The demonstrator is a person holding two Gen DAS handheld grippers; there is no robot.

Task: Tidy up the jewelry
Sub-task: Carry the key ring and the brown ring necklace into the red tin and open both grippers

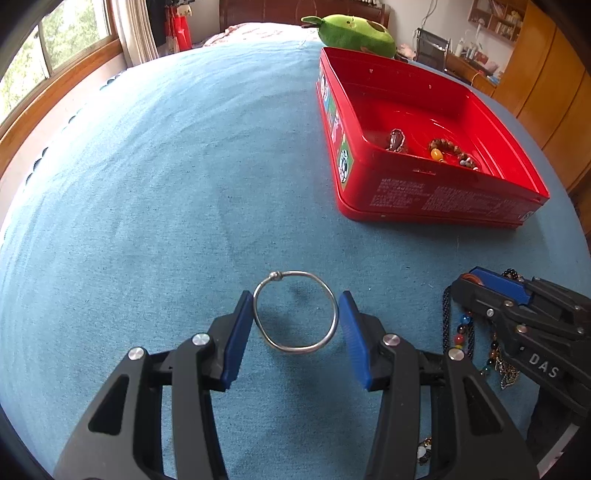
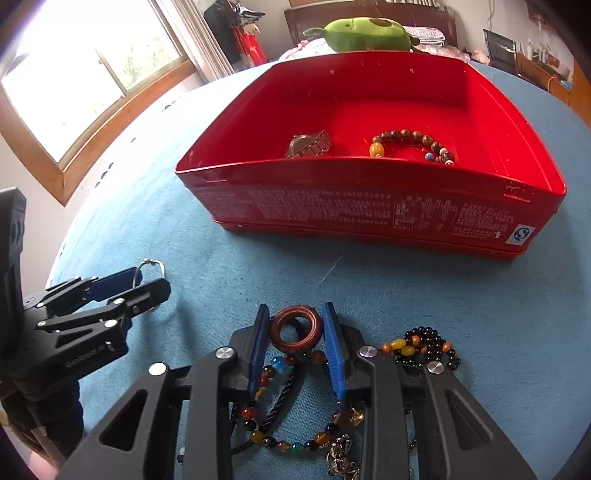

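My left gripper (image 1: 295,300) is shut on a thin silver bangle (image 1: 291,350), which stands tilted between the blue pads just above the blue bedcover. Seen from the right wrist, the left gripper (image 2: 147,277) and the bangle (image 2: 153,263) sit at the left. My right gripper (image 2: 295,309) is shut on a brown wooden ring (image 2: 280,341) that lies on the cover. The ring is strung with a dark cord and a multicoloured bead necklace (image 2: 280,443). An open red tin (image 2: 369,210) beyond holds a brown bead bracelet (image 2: 413,138) and a dark metal piece (image 2: 308,146).
A black and amber bead bracelet (image 2: 432,343) lies right of the right gripper, and a silver charm (image 2: 340,458) lies under it. A green plush toy (image 1: 354,33) sits behind the red tin (image 1: 424,188). Blue bedcover (image 1: 166,184) stretches left toward a window.
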